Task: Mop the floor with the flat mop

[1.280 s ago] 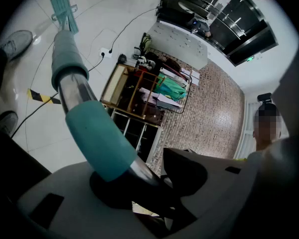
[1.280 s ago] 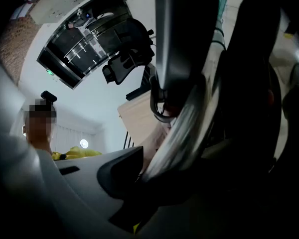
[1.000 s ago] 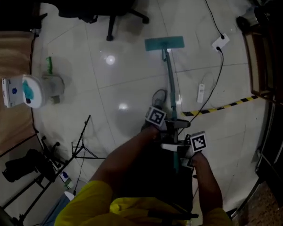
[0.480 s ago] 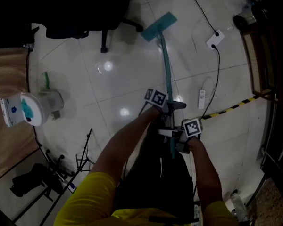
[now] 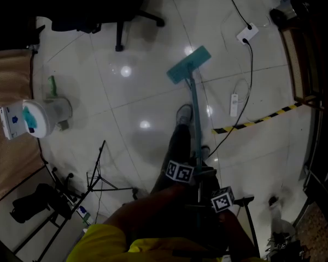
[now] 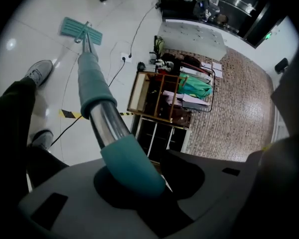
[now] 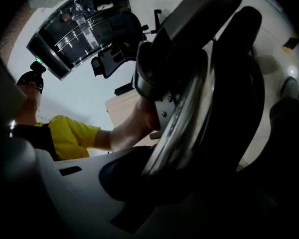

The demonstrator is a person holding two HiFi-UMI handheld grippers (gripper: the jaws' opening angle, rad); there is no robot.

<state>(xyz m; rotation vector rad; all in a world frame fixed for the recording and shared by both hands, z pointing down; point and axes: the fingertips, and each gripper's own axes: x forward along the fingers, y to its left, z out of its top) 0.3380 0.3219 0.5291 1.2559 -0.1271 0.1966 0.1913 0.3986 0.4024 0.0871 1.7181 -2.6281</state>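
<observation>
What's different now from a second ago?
The mop head swung askew, went out towards the chair, then came back nearer the person. Both grippers drew back with the handle: the left gripper, jaws closing on it, and the right gripper, clamped. Nothing was let go. Power strip and floor tape stayed put.

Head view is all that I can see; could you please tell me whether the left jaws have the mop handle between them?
Observer: Yes; the teal grip of the handle lies between the jaws of the left gripper, and they are closing.
Operator: And the right gripper, please?
Observer: Its jaws clamp bare metal tube of that handle.
Operator: What is on the shelf at the right?
Observer: Something green and something red; I cannot tell what.
</observation>
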